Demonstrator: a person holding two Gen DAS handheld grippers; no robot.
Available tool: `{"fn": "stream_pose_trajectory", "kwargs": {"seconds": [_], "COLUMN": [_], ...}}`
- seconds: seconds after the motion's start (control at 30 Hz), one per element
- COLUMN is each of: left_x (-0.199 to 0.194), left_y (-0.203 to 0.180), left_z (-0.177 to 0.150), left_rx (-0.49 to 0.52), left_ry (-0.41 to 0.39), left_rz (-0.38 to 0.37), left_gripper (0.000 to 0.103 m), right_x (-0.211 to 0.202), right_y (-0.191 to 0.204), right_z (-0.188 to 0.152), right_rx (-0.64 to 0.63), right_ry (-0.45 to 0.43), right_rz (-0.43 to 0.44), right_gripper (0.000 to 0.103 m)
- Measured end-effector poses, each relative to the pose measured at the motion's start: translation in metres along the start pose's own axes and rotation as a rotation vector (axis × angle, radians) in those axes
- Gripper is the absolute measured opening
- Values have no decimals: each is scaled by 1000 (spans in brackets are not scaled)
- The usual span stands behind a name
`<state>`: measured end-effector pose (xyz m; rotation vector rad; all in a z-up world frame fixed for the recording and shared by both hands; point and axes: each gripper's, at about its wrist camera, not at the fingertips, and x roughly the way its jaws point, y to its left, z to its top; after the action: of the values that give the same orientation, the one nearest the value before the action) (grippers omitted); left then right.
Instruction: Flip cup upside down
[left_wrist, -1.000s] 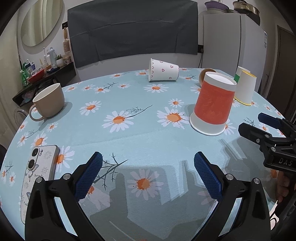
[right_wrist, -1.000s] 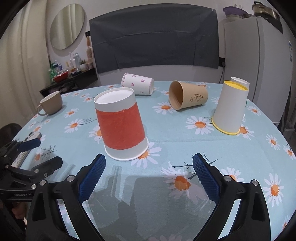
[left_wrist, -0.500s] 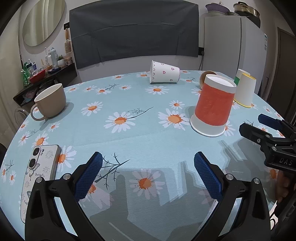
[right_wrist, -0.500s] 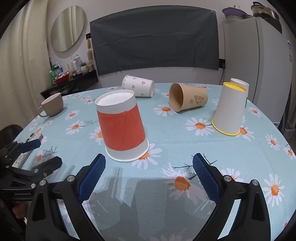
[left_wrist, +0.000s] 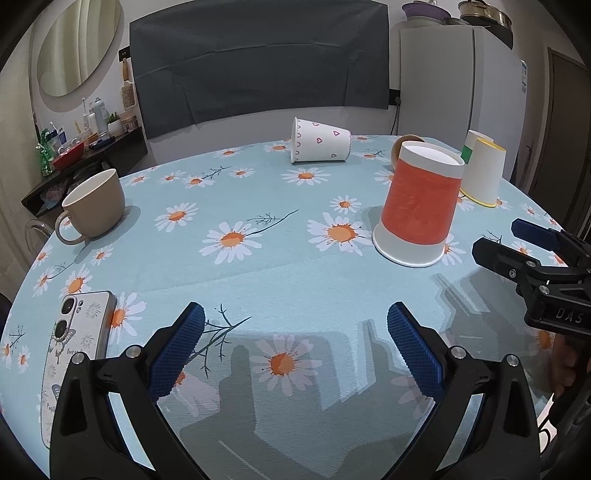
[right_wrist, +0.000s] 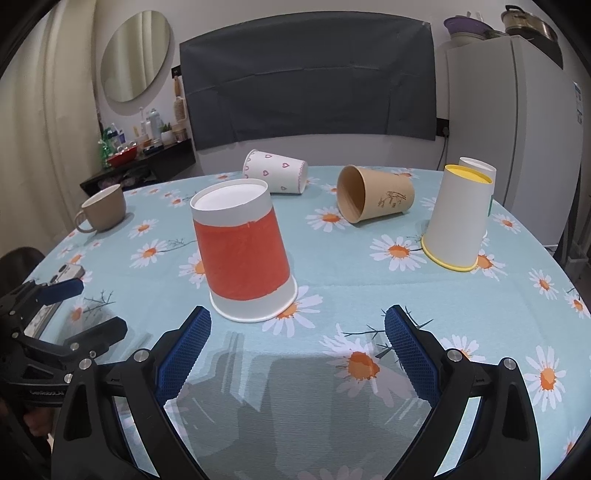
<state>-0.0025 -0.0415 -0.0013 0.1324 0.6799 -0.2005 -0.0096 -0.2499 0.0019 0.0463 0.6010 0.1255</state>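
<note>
A dark cloth (right_wrist: 306, 85) covers the wall between an oval mirror (right_wrist: 135, 55) and a white fridge (right_wrist: 517, 122).

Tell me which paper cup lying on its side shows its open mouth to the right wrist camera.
The brown paper cup: its open mouth faces the camera. The heart-print cup also lies sideways but shows its base.

Home dining corner: daisy tablecloth (left_wrist: 280, 273), fridge (right_wrist: 517, 110), wall mirror (right_wrist: 135, 55), toiletries shelf (left_wrist: 85, 147).

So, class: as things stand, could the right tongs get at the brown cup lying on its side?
Probably yes. The right tongs are open, and the brown cup lies past bare tablecloth, with the red cup off to the left.
</note>
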Motion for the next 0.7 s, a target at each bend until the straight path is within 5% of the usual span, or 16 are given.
{"fn": "stream_pose_trajectory", "kwargs": {"seconds": [0.7], "left_x": [-1], "left_y": [0], "left_z": [0], "left_rx": [-3], "left_ry": [-2], "left_rz": [7], "left_gripper": [97], "right_x": [3], "right_y": [1], "right_z": [0], "right_rx": [-7], "right_ry": [17], "right_rz": [2], "right_gripper": [91]}}
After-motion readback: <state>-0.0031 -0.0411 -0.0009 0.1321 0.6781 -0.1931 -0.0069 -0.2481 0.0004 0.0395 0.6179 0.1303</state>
